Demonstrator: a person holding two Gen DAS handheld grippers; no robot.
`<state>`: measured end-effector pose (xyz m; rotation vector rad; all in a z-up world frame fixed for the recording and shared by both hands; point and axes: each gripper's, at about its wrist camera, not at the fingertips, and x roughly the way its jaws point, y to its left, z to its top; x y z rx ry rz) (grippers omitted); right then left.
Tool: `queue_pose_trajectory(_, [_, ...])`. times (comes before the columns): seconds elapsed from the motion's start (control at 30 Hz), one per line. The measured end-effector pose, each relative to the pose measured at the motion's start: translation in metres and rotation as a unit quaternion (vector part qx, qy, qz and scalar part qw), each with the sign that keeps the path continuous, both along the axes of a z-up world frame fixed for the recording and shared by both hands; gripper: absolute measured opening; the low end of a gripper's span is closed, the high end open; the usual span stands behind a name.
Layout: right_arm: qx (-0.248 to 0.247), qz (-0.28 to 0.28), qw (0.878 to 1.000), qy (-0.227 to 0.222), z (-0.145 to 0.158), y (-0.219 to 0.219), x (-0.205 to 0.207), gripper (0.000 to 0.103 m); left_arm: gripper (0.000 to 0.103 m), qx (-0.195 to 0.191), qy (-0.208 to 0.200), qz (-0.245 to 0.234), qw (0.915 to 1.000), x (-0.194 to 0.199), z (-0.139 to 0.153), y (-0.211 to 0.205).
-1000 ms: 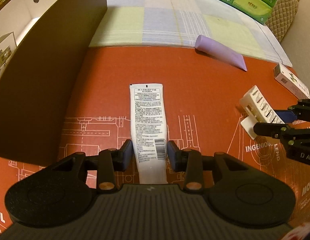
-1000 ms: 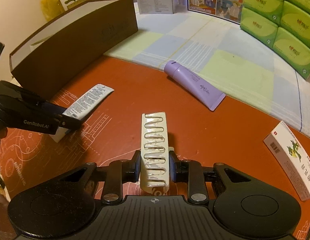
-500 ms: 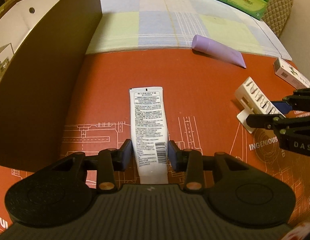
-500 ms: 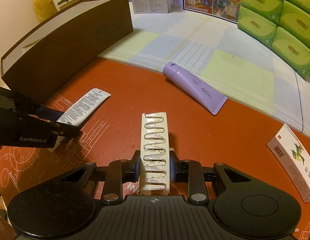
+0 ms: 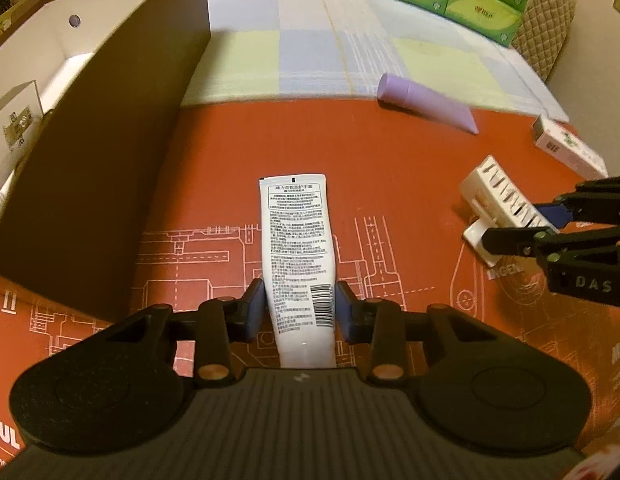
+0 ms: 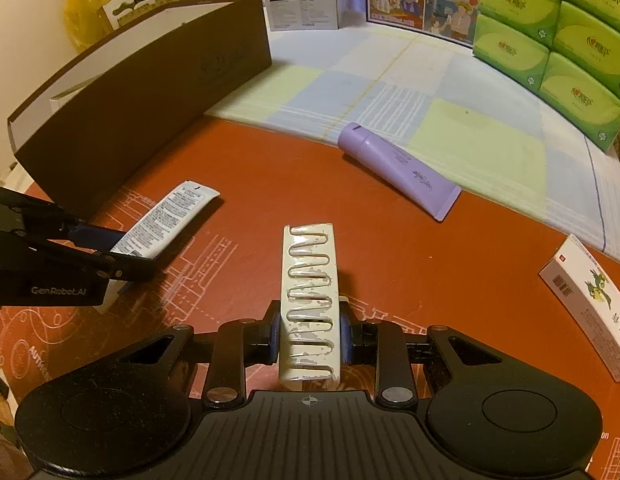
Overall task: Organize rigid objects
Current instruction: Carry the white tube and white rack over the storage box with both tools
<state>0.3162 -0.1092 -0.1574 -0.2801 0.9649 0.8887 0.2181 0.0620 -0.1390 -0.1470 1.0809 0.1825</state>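
A white tube (image 5: 296,232) with black print lies lengthwise between the pads of my left gripper (image 5: 300,304), which is shut on its lower part. The right wrist view shows this tube (image 6: 170,216) slanting out of the left gripper (image 6: 122,256) over the red mat (image 6: 270,184). My right gripper (image 6: 310,328) is shut on a white plastic holder (image 6: 310,280) with a wavy wire front. The left wrist view shows this holder (image 5: 498,192) at the right, in the right gripper (image 5: 530,224). A purple tube (image 6: 398,164) lies farther back on the mat.
A tall brown box (image 5: 90,140) with a white inside stands along the left, open at the top. A small printed carton (image 6: 586,304) lies at the right. Green tissue packs (image 6: 550,32) are stacked at the back right on a checked cloth (image 6: 430,92).
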Motion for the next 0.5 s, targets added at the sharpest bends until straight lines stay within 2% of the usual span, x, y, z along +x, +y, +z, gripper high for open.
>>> queue_pose_trajectory(0.5, [0.043, 0.0, 0.999, -0.02, 0.044, 0.019, -0.014, 0.025, 0.032, 0.001, -0.093, -0.008, 0.9957, -0.015, 0.078, 0.011])
